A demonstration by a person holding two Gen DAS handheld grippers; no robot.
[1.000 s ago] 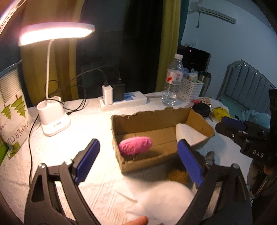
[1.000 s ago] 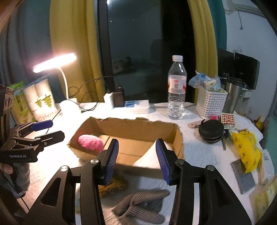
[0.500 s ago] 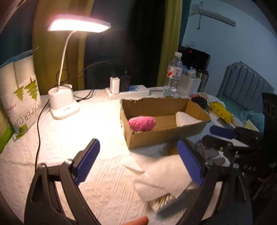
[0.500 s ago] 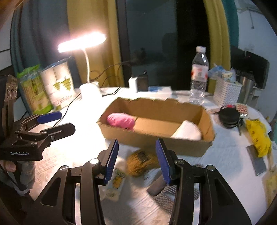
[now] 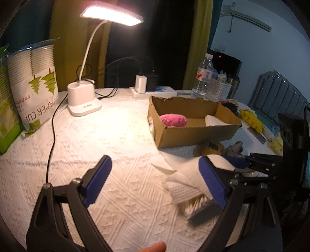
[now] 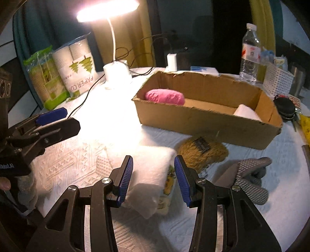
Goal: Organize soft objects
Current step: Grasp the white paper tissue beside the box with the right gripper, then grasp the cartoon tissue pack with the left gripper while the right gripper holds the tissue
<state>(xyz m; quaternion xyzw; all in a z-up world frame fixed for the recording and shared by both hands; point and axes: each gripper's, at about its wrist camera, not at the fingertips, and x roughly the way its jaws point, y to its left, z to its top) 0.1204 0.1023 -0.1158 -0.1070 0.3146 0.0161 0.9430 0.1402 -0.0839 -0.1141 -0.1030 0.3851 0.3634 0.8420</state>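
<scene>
On a lamplit worktop [image 5: 120,155] covered in white embossed paper, the right tool [image 6: 154,179] hangs directly over a folded white towel [image 6: 153,166], its blue-padded jaws parted wide enough to straddle the bundle but not closed on it. The towel's long axis appears to run away from the camera, roughly in line with the tool's reach, though glare from the desk lamp [image 6: 108,7] washes out its far end, so that reading is tentative. The left tool [image 5: 155,182] is also spread wide and holds nothing; from its view the same towel lies low and to its right, partly behind one finger, which makes the right hand the nearer by a clear margin. Beyond the towel sit a tan fuzzy item [image 6: 202,153] and a grey mesh-patterned piece [image 6: 250,174], both on the worktop just in front of the cardboard box [image 6: 203,120]. Inside the box, a pink soft object [image 6: 164,97] rests at the left end and a white folded item [image 6: 247,112] at the right. The likely next step is a squeeze across the towel's short side, then a lift forward into the box's open middle.
</scene>
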